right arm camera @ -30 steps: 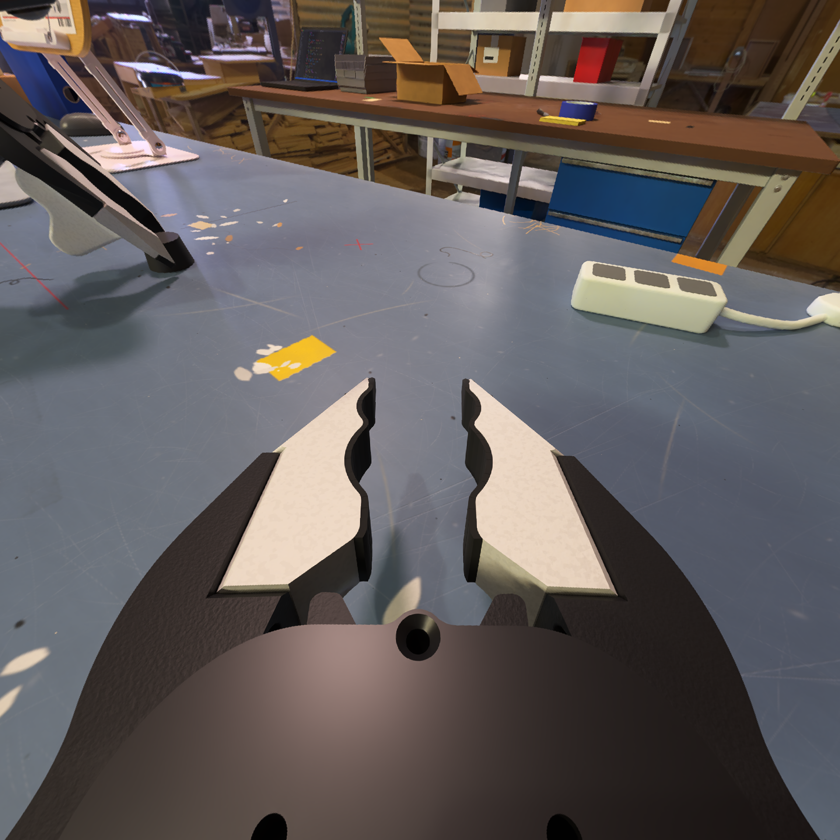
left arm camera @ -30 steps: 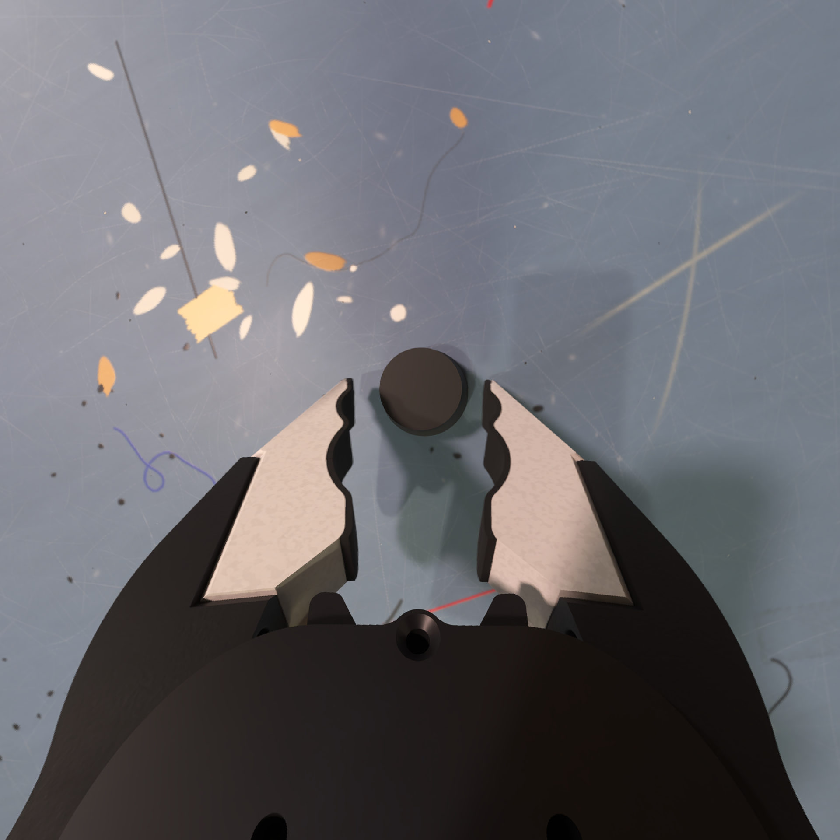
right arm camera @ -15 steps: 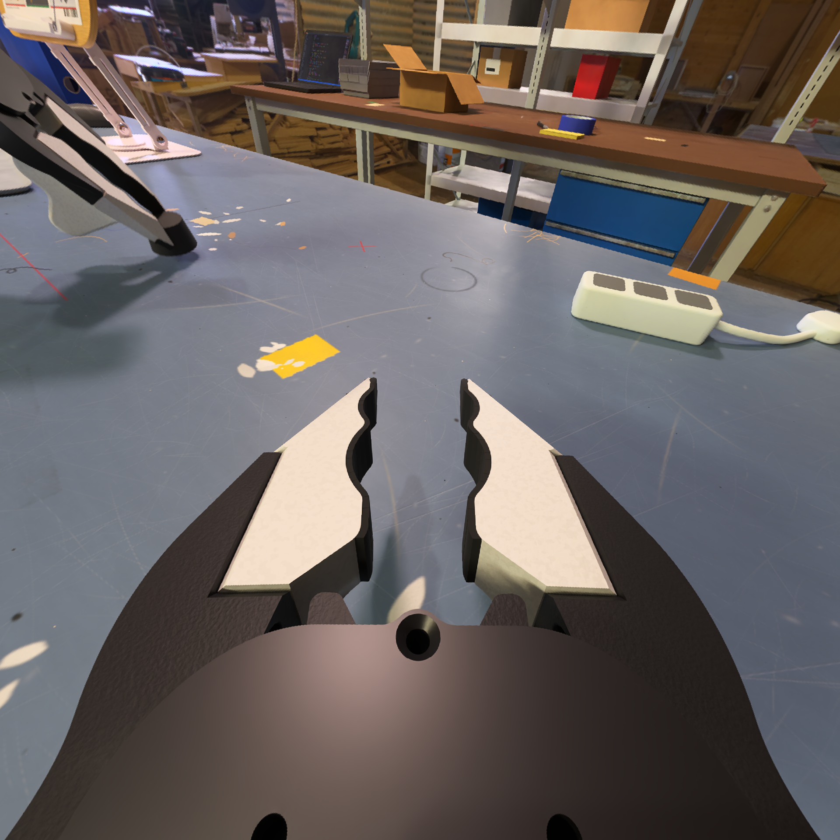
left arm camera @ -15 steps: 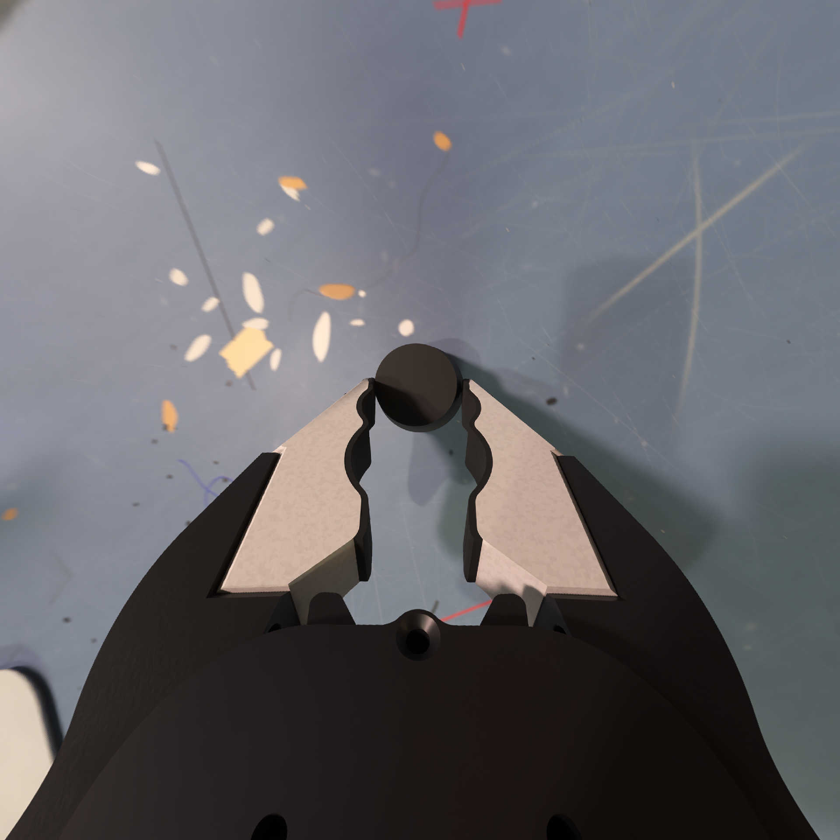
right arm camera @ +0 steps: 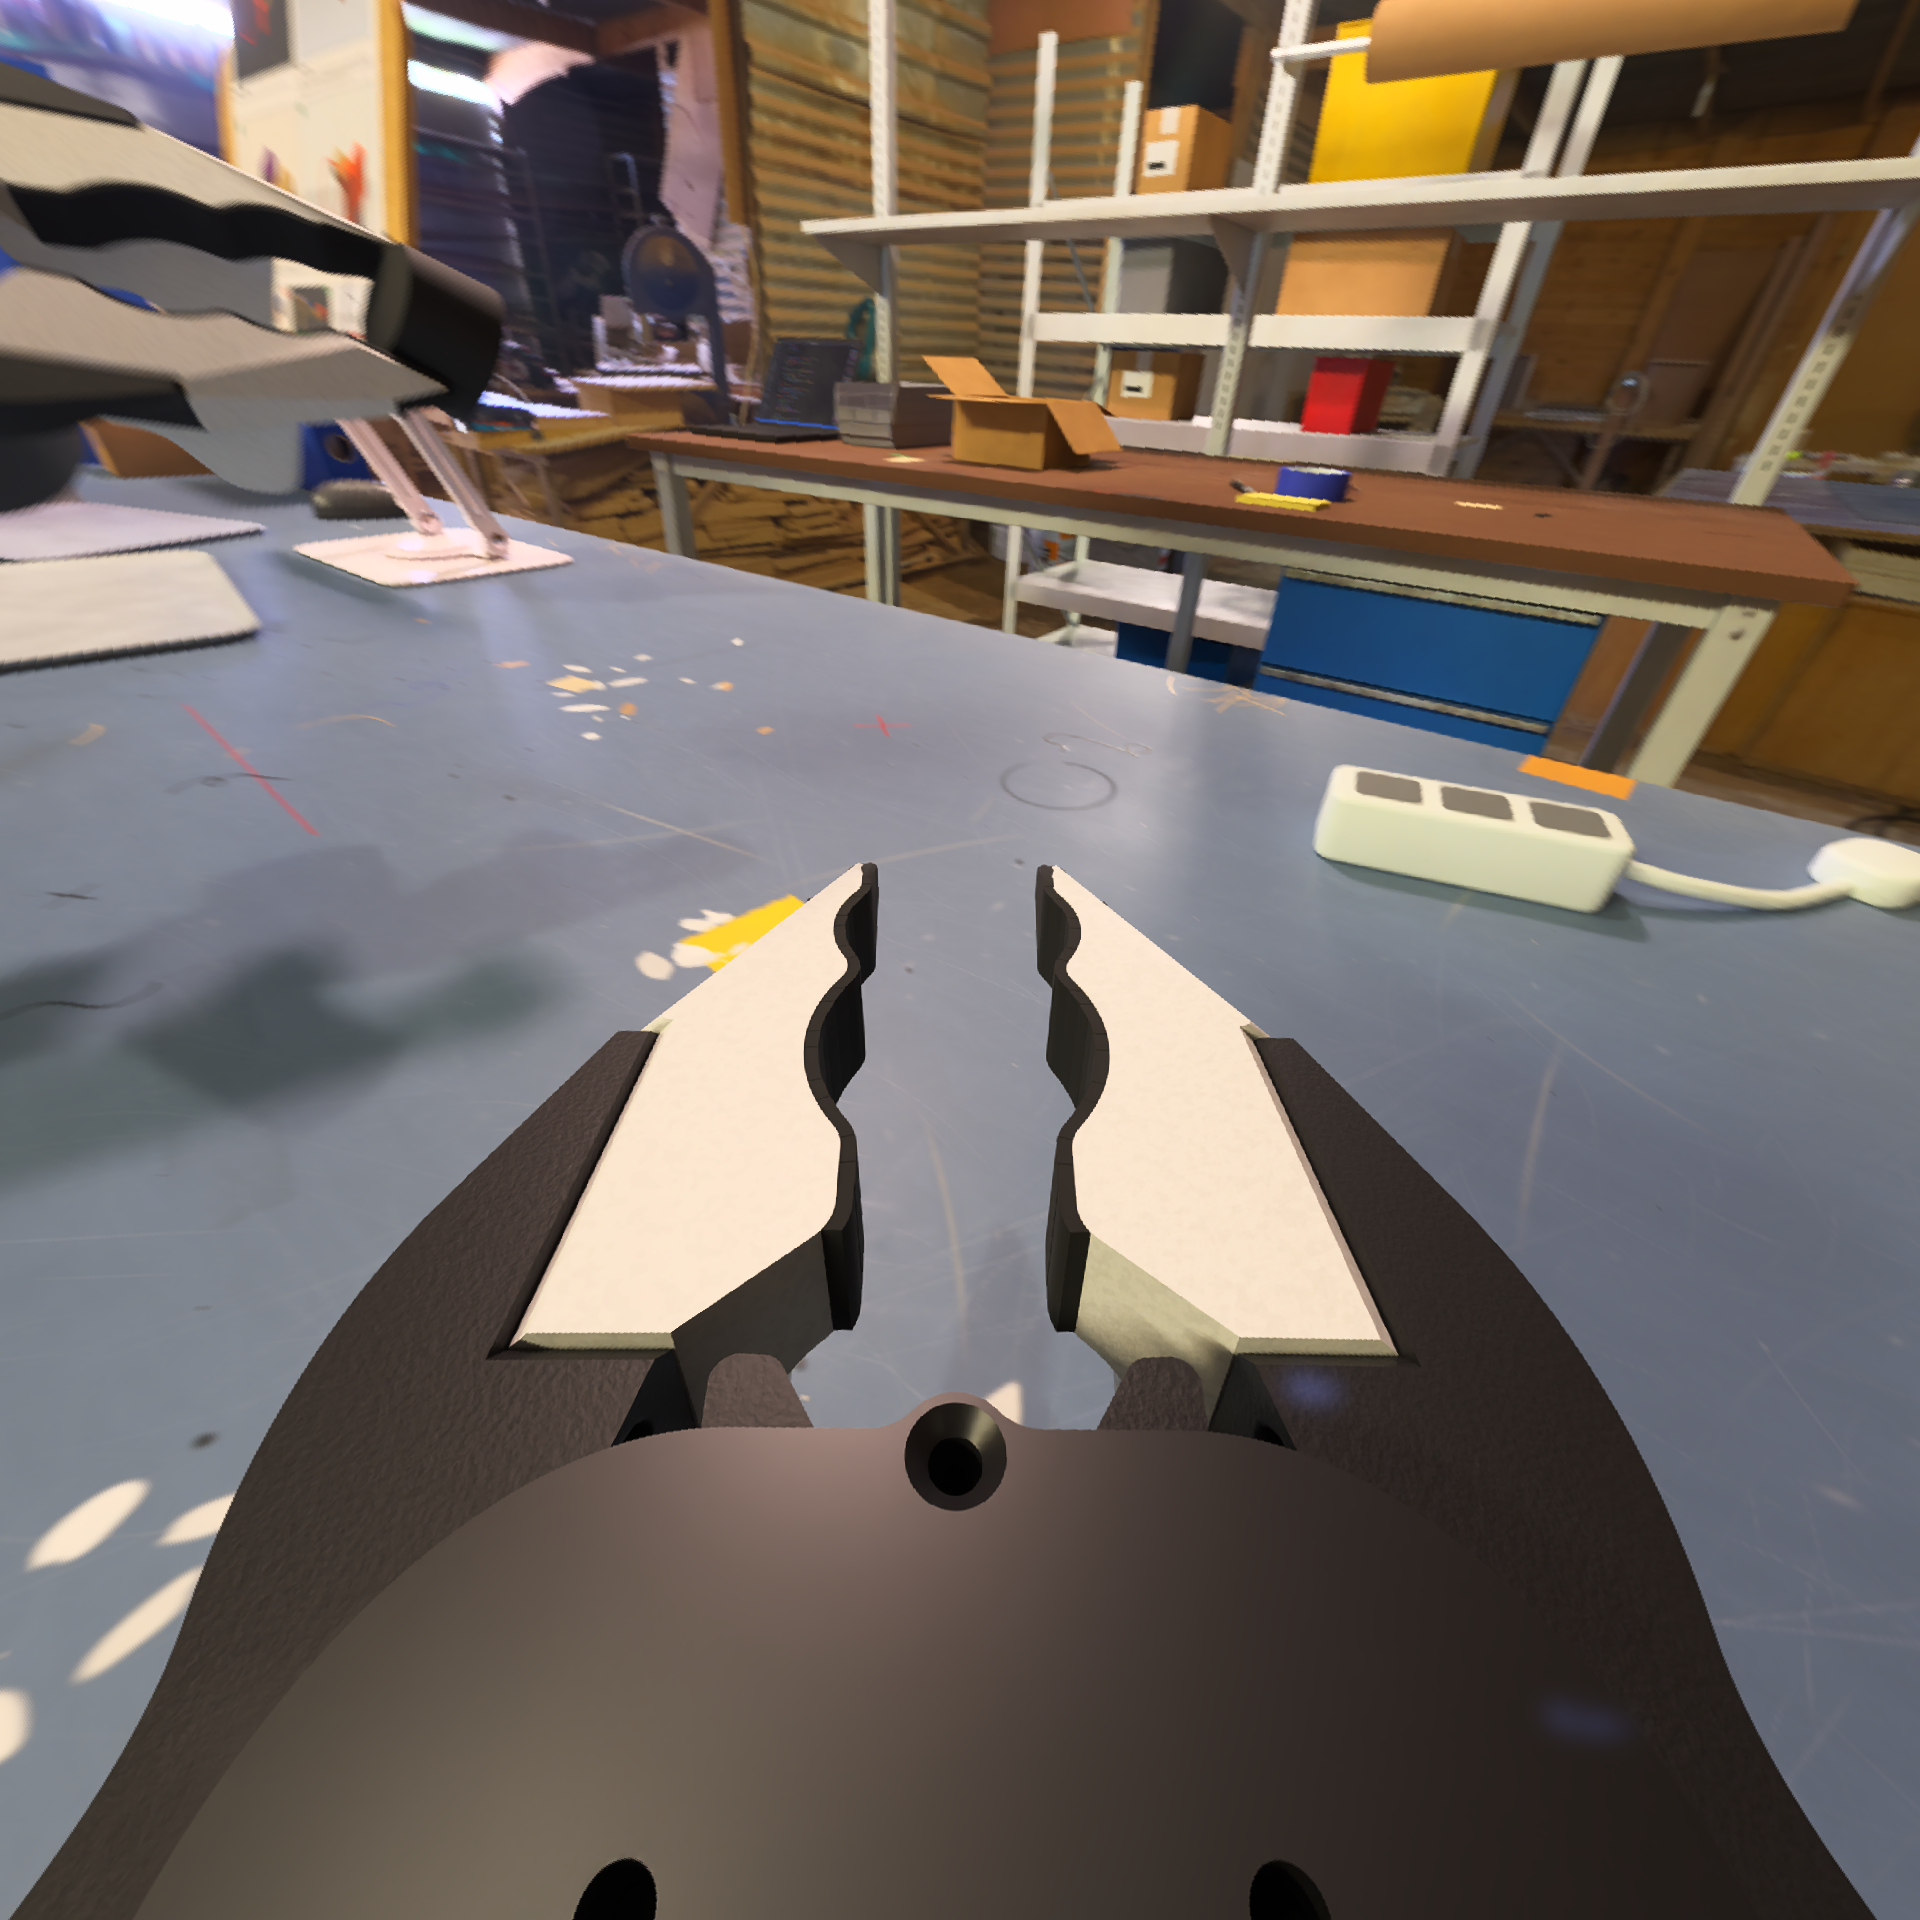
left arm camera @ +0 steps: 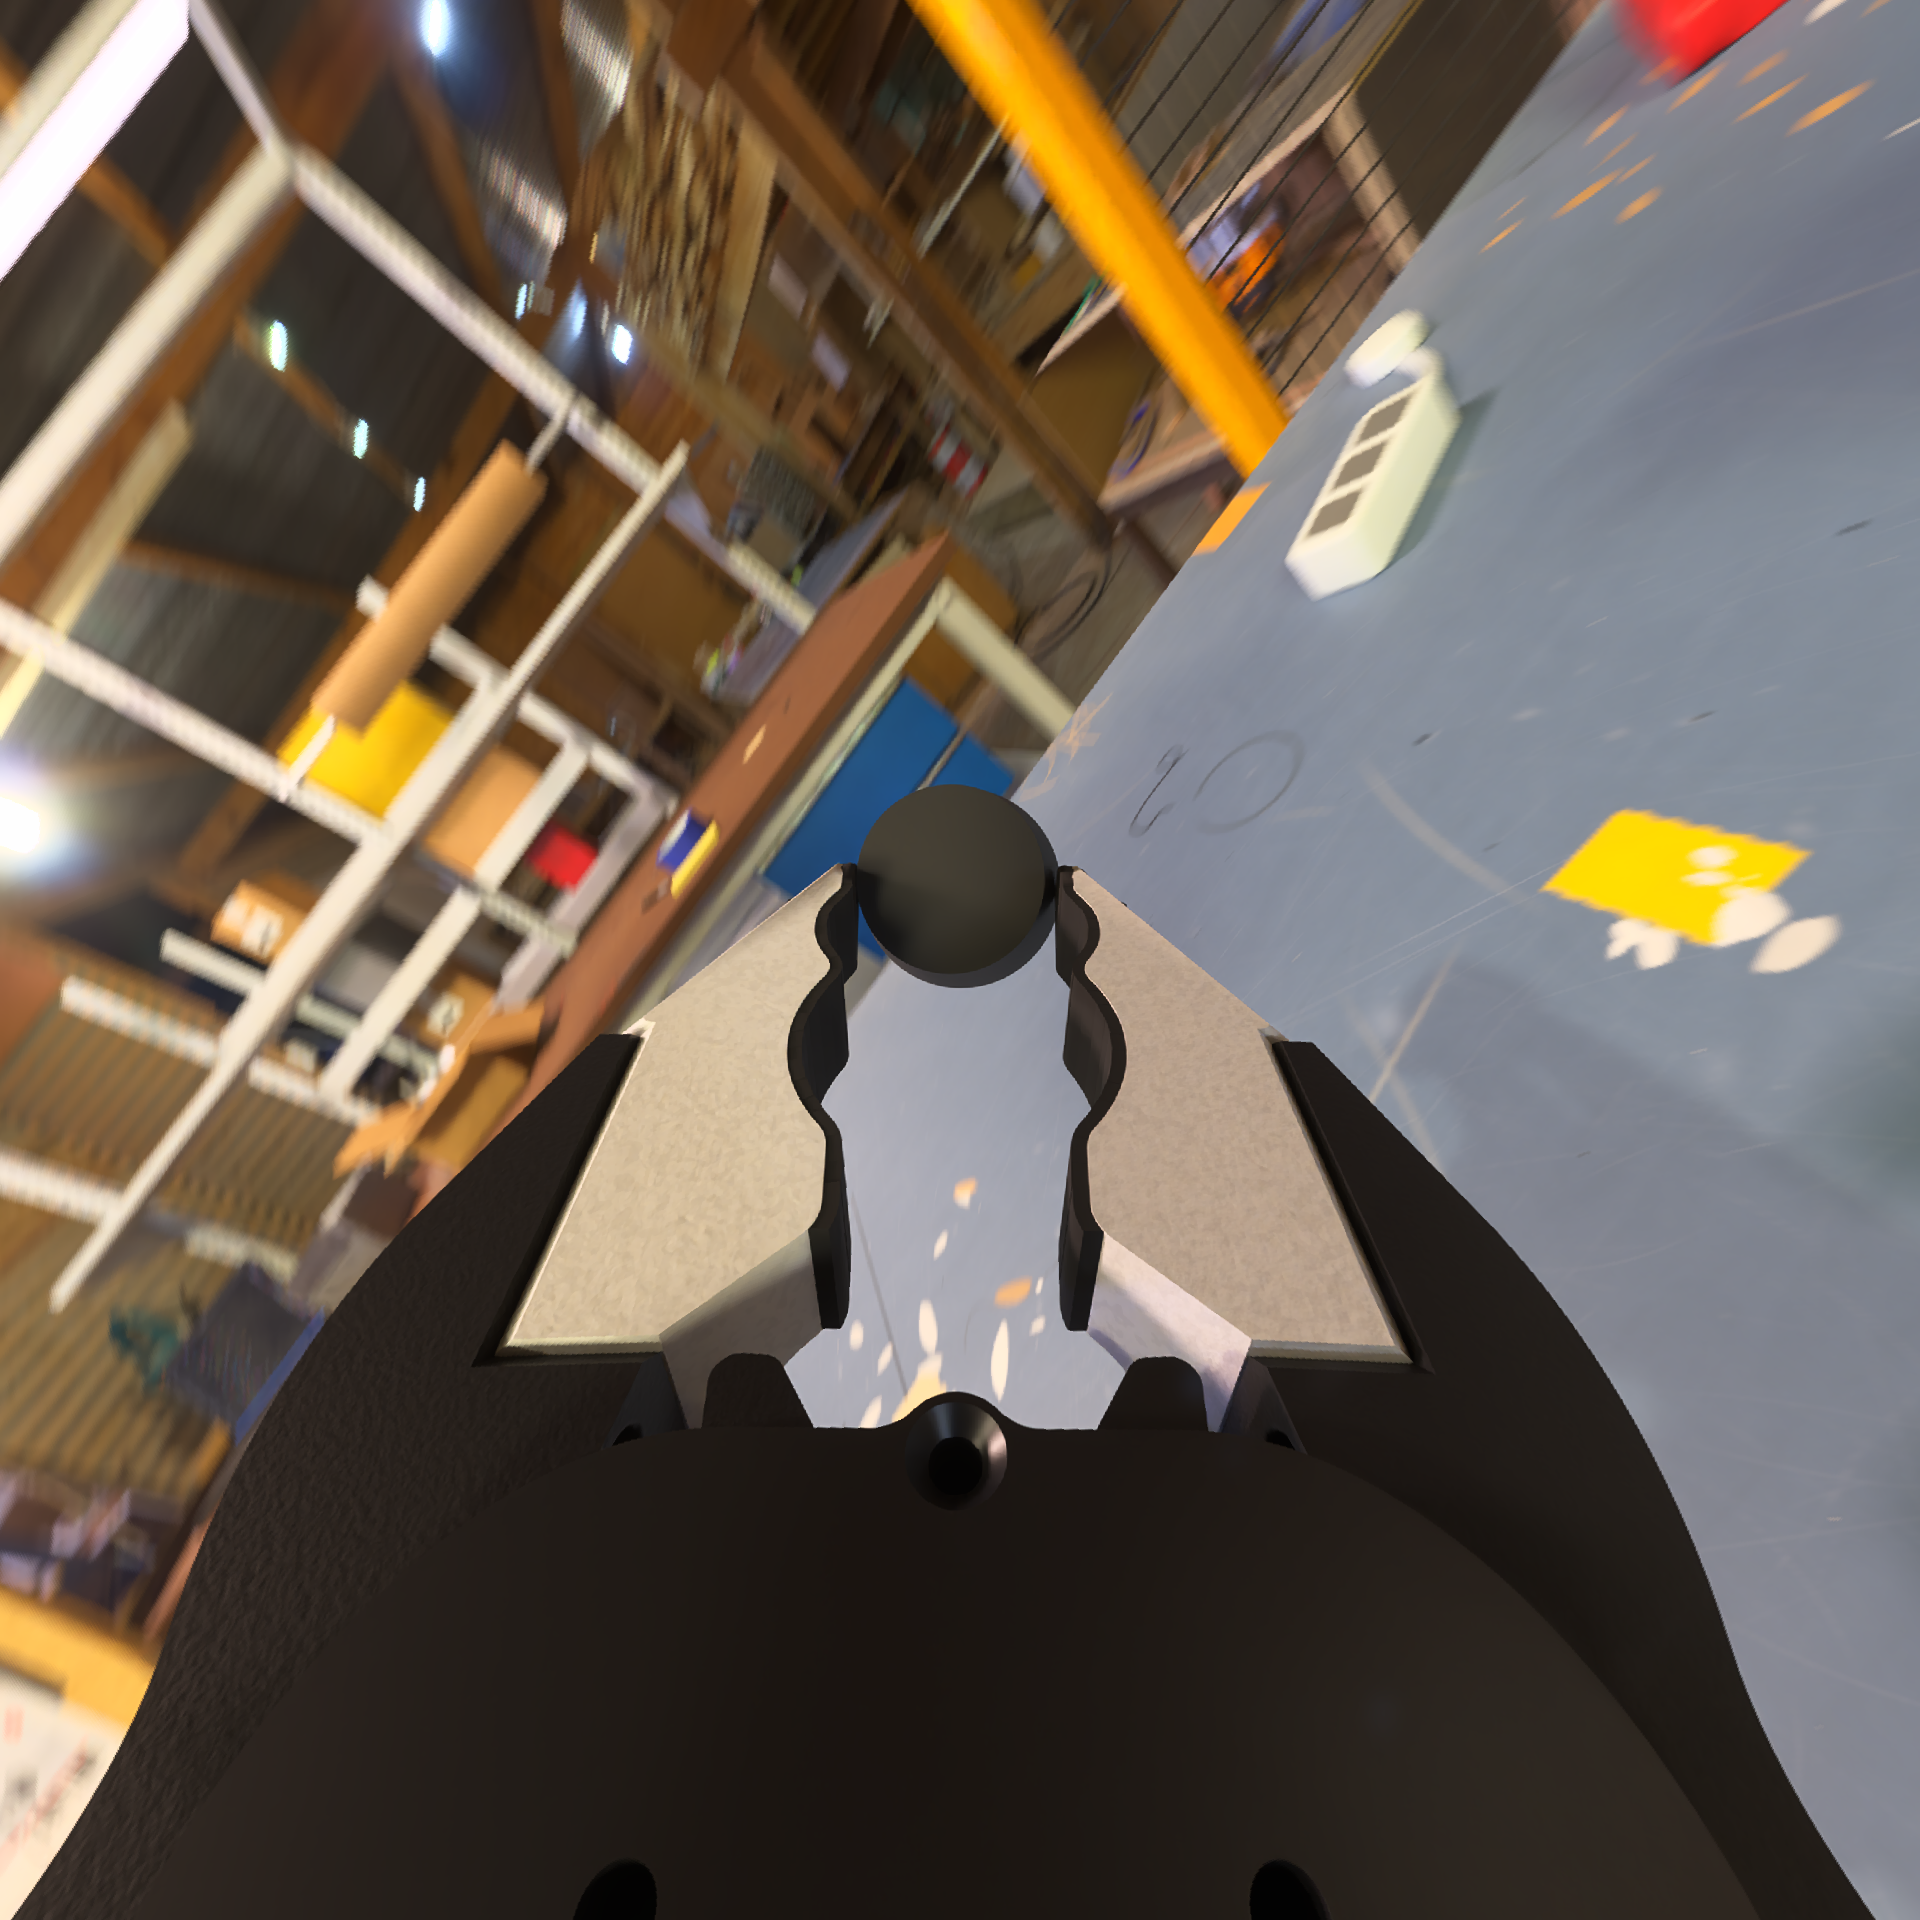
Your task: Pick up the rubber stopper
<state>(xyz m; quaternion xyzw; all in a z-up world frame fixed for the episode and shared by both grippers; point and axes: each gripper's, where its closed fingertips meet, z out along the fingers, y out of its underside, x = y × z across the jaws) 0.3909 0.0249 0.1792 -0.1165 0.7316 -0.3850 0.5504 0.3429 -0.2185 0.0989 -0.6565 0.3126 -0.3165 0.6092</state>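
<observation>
The rubber stopper (left arm camera: 951,883) is a dark round plug. My left gripper (left arm camera: 954,883) is shut on it at the fingertips and holds it well above the blue-grey table (left arm camera: 1558,1039), with the view tilted. In the right wrist view the left gripper (right arm camera: 416,312) shows at the upper left, high over the table, with the stopper (right arm camera: 442,317) at its tip. My right gripper (right arm camera: 956,883) is open and empty, low over the table (right arm camera: 416,935) near its middle.
A white power strip (right arm camera: 1465,831) with a cable lies at the right of the table. A yellow patch (right arm camera: 743,925) sits by the right gripper's left finger. White pads (right arm camera: 114,603) and a stand base (right arm camera: 436,551) lie at far left. A brown workbench (right arm camera: 1247,509) stands beyond the edge.
The left gripper closed on the stopper, lifted it off the table and tilted up and sideways. The right gripper has moved slightly forward and stays open.
</observation>
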